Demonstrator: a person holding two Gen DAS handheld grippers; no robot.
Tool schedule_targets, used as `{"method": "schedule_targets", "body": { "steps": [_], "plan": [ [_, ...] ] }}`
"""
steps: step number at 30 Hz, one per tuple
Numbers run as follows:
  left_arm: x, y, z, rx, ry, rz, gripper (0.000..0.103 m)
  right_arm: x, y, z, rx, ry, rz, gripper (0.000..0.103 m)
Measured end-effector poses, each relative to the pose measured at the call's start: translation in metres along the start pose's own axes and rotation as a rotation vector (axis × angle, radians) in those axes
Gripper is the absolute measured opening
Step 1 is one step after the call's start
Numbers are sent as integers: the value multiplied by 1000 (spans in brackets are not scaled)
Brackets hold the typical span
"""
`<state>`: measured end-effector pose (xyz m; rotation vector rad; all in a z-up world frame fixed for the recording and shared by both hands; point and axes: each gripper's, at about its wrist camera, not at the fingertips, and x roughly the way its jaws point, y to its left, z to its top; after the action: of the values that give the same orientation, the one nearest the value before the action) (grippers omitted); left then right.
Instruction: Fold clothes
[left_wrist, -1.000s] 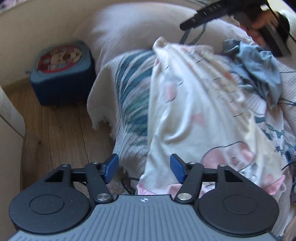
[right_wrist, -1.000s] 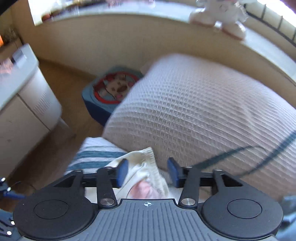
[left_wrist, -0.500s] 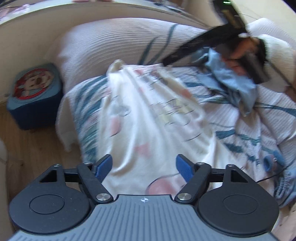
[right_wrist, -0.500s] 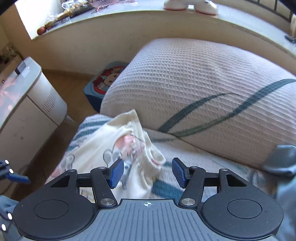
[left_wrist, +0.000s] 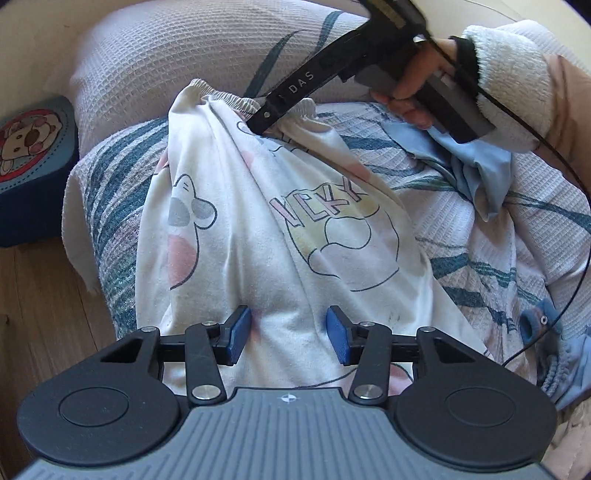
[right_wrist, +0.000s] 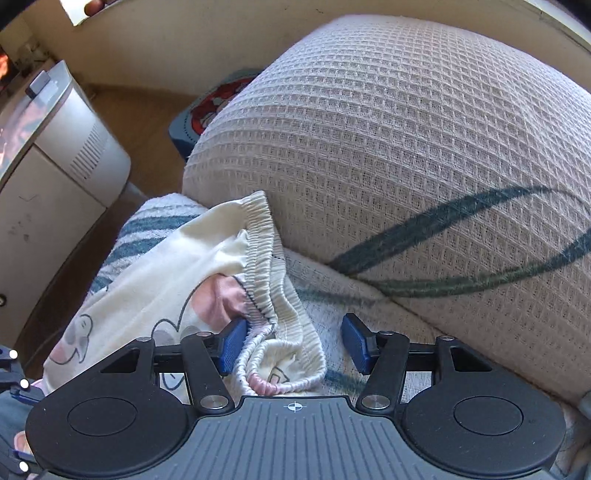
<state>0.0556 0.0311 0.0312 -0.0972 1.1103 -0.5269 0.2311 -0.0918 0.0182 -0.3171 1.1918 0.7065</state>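
White pyjama trousers (left_wrist: 258, 229) with pink and grey cartoon prints lie stretched along a striped bed cover (left_wrist: 110, 206). My left gripper (left_wrist: 290, 334) is over their near end, its jaws closing with a hump of fabric between the blue pads, not pinched. At the far end a hand holds my right gripper (left_wrist: 264, 120) down on the elastic waistband (left_wrist: 221, 96). In the right wrist view the waistband (right_wrist: 266, 266) sits between the closing jaws of the right gripper (right_wrist: 293, 343). The left pad (right_wrist: 231, 345) touches it and the right pad stands clear.
A large waffle-weave pillow (right_wrist: 388, 147) rises just behind the waistband. A crumpled light-blue garment (left_wrist: 476, 173) lies at the right under the person's sleeve. A blue cartoon box (left_wrist: 26, 147) and a white cabinet (right_wrist: 55, 147) stand on the wooden floor (left_wrist: 37, 314) to the left.
My left gripper has slid over the trousers' near end and its jaws have narrowed. The right gripper has come down onto the waistband by the pillow, jaws also narrower.
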Motion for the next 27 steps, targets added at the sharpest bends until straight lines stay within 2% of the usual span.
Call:
{"method": "schedule_targets", "body": {
  "steps": [3,7,8,9,13,17,20,23,27],
  "plan": [
    [-5,-6,0,2,1,27,45,-9,20,-2,-53,-11,-50,21],
    [-30,-13,-6,29,-13,66,47,-37,45,-9,-117,-43,-90,17],
    [-37,-14,-8,36,-19,78,50,-48,52,-12,-132,-53,-84,16],
    [-44,-14,-11,41,-24,93,51,-60,61,-15,-145,-67,-76,10],
    [-65,-10,-28,32,-23,164,53,-106,106,-40,-207,-106,-40,8],
    [-81,-6,-51,13,-12,204,55,-136,151,-81,-251,-113,43,8],
    [-87,-7,-68,12,1,217,59,-134,179,-118,-250,-78,109,8],
    [-88,-8,-81,0,12,227,61,-111,199,-150,-238,-55,138,8],
    [-98,-9,-86,-18,-8,236,63,-70,211,-179,-185,-52,96,11]
  ]
}}
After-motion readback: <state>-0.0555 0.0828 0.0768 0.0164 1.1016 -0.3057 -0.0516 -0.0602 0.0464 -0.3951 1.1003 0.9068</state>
